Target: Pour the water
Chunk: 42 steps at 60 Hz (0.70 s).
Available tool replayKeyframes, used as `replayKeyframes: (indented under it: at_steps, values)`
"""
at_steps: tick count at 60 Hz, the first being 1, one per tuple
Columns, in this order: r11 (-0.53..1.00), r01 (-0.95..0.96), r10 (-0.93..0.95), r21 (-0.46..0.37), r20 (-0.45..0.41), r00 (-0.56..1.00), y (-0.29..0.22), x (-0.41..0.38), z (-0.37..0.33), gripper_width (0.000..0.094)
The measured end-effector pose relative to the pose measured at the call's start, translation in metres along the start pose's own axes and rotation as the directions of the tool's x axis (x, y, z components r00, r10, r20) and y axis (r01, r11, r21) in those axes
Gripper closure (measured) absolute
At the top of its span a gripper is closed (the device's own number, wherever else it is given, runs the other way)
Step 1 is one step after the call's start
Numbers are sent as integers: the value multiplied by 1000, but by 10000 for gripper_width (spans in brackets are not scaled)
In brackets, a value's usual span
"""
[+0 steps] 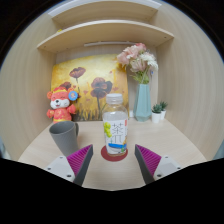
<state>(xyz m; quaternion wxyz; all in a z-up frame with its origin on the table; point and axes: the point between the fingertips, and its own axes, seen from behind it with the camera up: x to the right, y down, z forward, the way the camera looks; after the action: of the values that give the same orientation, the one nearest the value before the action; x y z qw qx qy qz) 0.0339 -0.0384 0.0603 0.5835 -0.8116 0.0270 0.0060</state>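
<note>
A clear plastic water bottle (116, 125) with a white cap and a green-and-white label stands upright on a round dark red coaster (115, 153) on the light wooden table (170, 140). A grey cup (65, 136) stands to the left of the bottle. My gripper (115, 160) is open. Its magenta pads (82, 160) lie either side of the coaster, just short of the bottle, with clear gaps on both sides. Nothing is held.
A red and orange plush toy (62, 102) sits behind the cup. A flower painting (92, 82) leans on the back wall. A blue vase of flowers (142, 88) and a small potted plant (158, 113) stand at the back right. A shelf (105, 33) runs overhead.
</note>
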Motion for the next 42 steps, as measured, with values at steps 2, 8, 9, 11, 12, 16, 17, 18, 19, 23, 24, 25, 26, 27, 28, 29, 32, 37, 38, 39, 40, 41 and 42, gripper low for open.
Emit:
replayKeyframes:
  at_steps: [2, 8, 9, 11, 12, 16, 17, 18, 19, 23, 24, 25, 26, 27, 28, 29, 32, 37, 38, 39, 40, 41, 42]
  values:
    - [1000, -9, 9, -10, 1, 1000, 7, -2, -10, 77]
    - [999, -28, 29, -30, 22, 999, 23, -19, -41, 77]
    - [999, -25, 26, -35, 27, 999, 25, -21, -46, 77]
    - [999, -24, 25, -45, 30, 999, 29, -25, -56, 77]
    - [999, -24, 26, -48, 29, 999, 30, -26, -60, 77]
    - [999, -22, 23, -47, 23, 999, 31, -31, -77, 75]
    - [999, -18, 19, -45, 24, 1000, 30, -33, -81, 73]
    - [999, -13, 14, -43, 25, 1000, 28, -35, -86, 76]
    - [999, -7, 9, -42, 27, 1000, 25, -36, -91, 77]
    - [1000, 2, -2, -18, 32, 999, 17, -42, -104, 74]
    - [1000, 4, -4, -12, 34, 999, 14, -43, -107, 76]
    - [1000, 6, -6, -6, 37, 999, 11, -45, -111, 76]
    - [1000, 7, -7, -1, 40, 999, 8, -46, -114, 77]
    - [1000, 8, -8, 5, 41, 999, 5, -47, -117, 77]
    - [1000, 10, -10, 11, 41, 999, 2, -48, -121, 76]
    - [1000, 14, -14, 9, 40, 999, -4, -47, -126, 74]
    - [999, 26, -27, 30, 29, 999, -11, -48, -132, 75]
    - [997, 41, -42, 59, 15, 999, -26, -49, -144, 74]
    - [997, 39, -40, 63, 17, 999, -28, -50, -146, 75]
    - [997, 35, -36, 67, 20, 999, -31, -51, -148, 73]
    - [997, 32, -34, 70, 24, 999, -33, -51, -151, 75]
    - [997, 32, -34, 74, 27, 999, -35, -52, -153, 75]
    - [996, 33, -35, 78, 26, 999, -37, -52, -155, 73]
